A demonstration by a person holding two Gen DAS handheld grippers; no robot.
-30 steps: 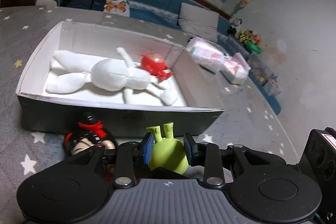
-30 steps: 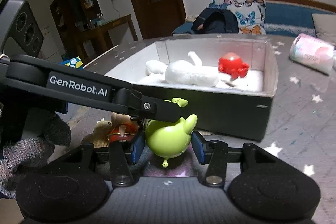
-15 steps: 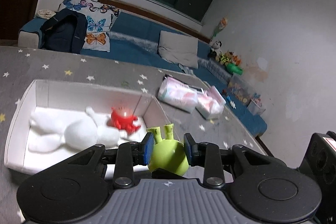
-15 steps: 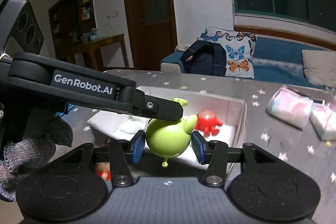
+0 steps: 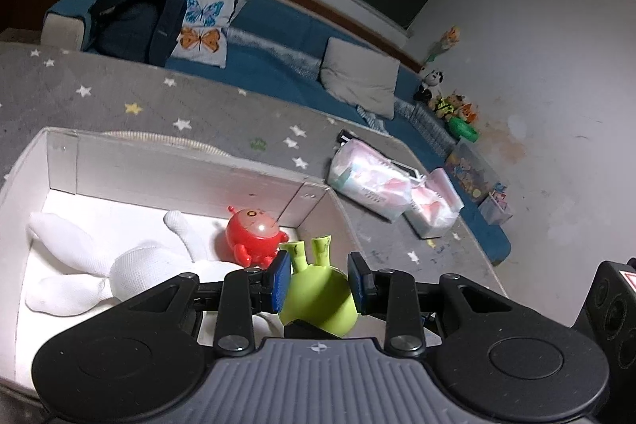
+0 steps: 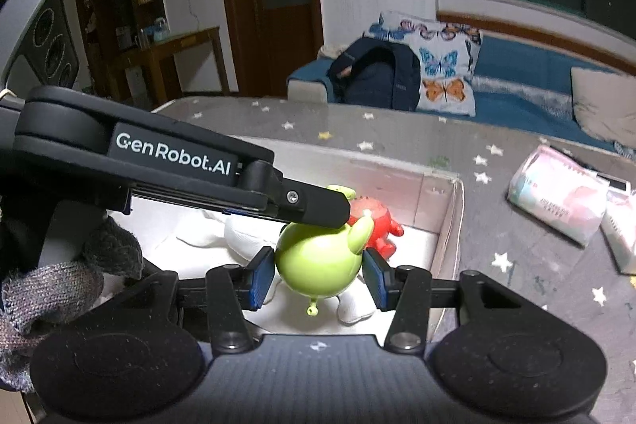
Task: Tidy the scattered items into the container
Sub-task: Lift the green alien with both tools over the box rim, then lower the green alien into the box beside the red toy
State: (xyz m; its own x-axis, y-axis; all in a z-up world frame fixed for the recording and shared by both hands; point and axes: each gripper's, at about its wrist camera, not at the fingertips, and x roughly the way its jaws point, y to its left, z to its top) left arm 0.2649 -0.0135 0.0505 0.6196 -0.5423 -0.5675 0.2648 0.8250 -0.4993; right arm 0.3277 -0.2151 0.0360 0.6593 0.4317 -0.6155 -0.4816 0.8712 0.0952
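Green toy clamped from both sides above the box

Left gripper closed on green toy, blue pads pressed to its flanks, stalks forward. Right gripper likewise closed on the same toy, pads against its round body. Held off the floor over the near right part of the box. Inside, lying below: white plush and red toy, touching
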